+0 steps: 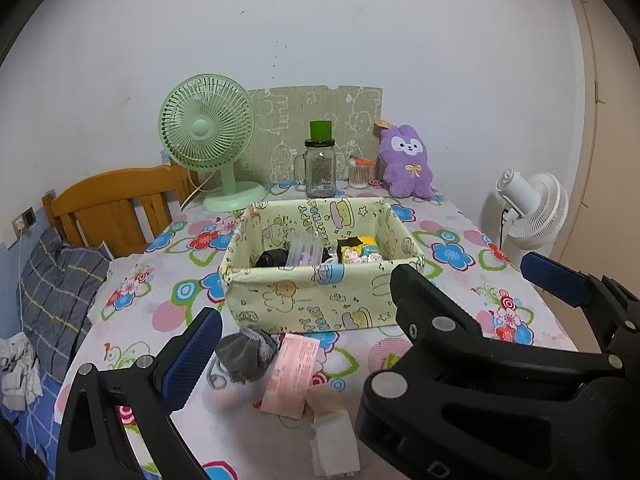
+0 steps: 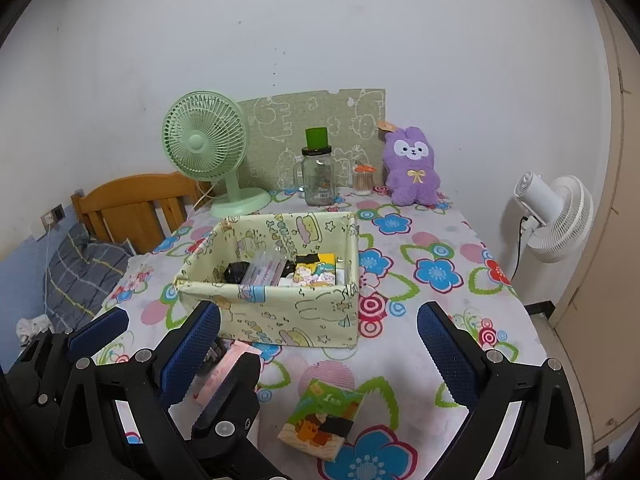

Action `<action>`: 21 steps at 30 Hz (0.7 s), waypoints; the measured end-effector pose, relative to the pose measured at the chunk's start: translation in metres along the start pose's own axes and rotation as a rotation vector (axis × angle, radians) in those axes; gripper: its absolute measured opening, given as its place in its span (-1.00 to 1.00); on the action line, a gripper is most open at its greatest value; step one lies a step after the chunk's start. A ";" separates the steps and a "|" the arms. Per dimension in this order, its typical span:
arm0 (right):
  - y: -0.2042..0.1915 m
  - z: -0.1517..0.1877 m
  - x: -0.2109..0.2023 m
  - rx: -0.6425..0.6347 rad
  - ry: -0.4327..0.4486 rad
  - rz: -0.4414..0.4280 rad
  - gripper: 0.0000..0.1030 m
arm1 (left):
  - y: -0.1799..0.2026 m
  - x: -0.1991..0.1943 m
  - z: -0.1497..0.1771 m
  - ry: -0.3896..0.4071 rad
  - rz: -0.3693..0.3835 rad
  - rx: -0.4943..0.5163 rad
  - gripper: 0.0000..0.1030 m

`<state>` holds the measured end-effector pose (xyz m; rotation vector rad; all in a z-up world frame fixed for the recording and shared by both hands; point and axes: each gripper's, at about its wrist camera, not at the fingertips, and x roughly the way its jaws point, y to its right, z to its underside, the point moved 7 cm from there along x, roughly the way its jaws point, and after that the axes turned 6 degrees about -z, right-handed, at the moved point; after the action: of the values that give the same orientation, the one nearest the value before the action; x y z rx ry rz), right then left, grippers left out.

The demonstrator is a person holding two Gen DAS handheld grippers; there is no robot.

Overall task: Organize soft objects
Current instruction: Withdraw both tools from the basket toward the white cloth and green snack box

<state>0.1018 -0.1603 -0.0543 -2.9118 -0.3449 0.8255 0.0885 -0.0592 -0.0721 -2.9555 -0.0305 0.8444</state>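
Just right of the left claw's blue left pad: a small grey rolled-up sock. Lying on the flowery tablecloth, close in front of the near wall of the pale yellow cloth box with cartoon animals. Not touched by any pad. Left claw wide apart, holding nothing. Right claw wide apart too, also empty, with a green cartoon-printed packet flat on the table, nearer than its pads. Right beside the sock, on its right: a flat pink packet. Nearer than that, a crumpled white paper wad.

Hard to see in the left view: the left claw's right finger, covered by the black right claw crossing in front. In the right view, almost all of the sock hidden behind black fingers, only a dark bit showing. Inside the box, a black lump, a clear plastic case and a yellow cartoon pack, all half hidden by the near wall. Cannot tell what they are.

Sock soft and grey, scrunched into a ball, with a lighter ribbed edge on top.

Far back on the right, by the wall: a fluffy purple bunny toy with a white face and a yellow bow, sitting upright, well apart from both claws. Left of it, a glass jar with a green lid and a mint green fan.
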 end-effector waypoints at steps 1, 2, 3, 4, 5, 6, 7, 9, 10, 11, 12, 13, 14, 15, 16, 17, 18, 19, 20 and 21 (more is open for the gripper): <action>0.000 0.002 -0.001 0.000 0.000 0.000 0.95 | 0.000 -0.001 0.002 0.000 -0.001 0.000 0.99; -0.001 0.004 -0.001 -0.001 0.000 -0.001 0.95 | 0.000 -0.001 0.002 0.001 -0.002 0.000 0.99; -0.001 0.005 -0.001 -0.002 0.001 -0.003 0.95 | 0.000 -0.001 0.004 0.003 -0.005 0.001 0.99; -0.001 0.007 -0.002 -0.004 0.000 -0.004 0.95 | 0.000 -0.002 0.006 0.004 -0.008 0.002 0.99; -0.001 0.009 -0.002 -0.005 -0.001 -0.003 0.95 | 0.000 -0.002 0.008 0.004 -0.013 0.003 0.99; -0.001 0.011 -0.001 -0.006 -0.004 -0.003 0.95 | 0.000 -0.001 0.011 0.003 -0.015 0.003 0.99; -0.001 0.013 -0.001 -0.006 -0.007 -0.004 0.95 | 0.000 -0.001 0.013 0.001 -0.016 0.003 0.99; -0.002 0.017 0.000 -0.007 -0.011 -0.004 0.95 | 0.000 -0.001 0.018 -0.005 -0.015 0.002 0.99; -0.001 0.019 0.000 -0.007 -0.014 -0.003 0.95 | 0.000 0.000 0.020 -0.006 -0.014 0.001 0.99; -0.001 0.021 0.001 -0.007 -0.016 -0.003 0.95 | 0.000 0.000 0.021 -0.004 -0.016 0.001 0.99; -0.002 0.023 0.001 -0.008 -0.017 -0.001 0.95 | 0.000 0.000 0.023 0.001 -0.019 0.003 0.99; -0.002 0.025 0.002 -0.011 -0.018 0.001 0.95 | 0.000 0.001 0.024 0.002 -0.021 0.005 0.99; -0.001 0.026 0.002 -0.011 -0.018 0.001 0.95 | 0.001 0.001 0.026 0.000 -0.022 0.007 0.99; -0.001 0.029 0.003 -0.010 -0.021 -0.002 0.95 | 0.001 0.002 0.028 -0.003 -0.021 0.009 0.99; -0.001 0.031 0.004 -0.008 -0.026 -0.004 0.95 | 0.001 0.003 0.029 -0.006 -0.020 0.011 0.99; -0.001 0.033 0.006 -0.007 -0.029 -0.005 0.95 | 0.002 0.005 0.031 -0.010 -0.019 0.012 0.99; 0.000 0.035 0.007 -0.006 -0.033 -0.005 0.95 | 0.002 0.007 0.033 -0.015 -0.019 0.013 0.99; 0.000 0.038 0.009 -0.004 -0.036 -0.004 0.95 | 0.002 0.009 0.035 -0.020 -0.017 0.015 0.99; 0.001 0.041 0.011 -0.001 -0.042 -0.003 0.94 | 0.003 0.011 0.037 -0.025 -0.016 0.016 0.99; 0.002 0.043 0.013 0.001 -0.046 -0.001 0.94 | 0.003 0.013 0.038 -0.029 -0.016 0.017 0.99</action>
<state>0.0900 -0.1581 -0.0971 -2.8950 -0.3499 0.8932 0.0792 -0.0596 -0.1117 -2.9228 -0.0484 0.8811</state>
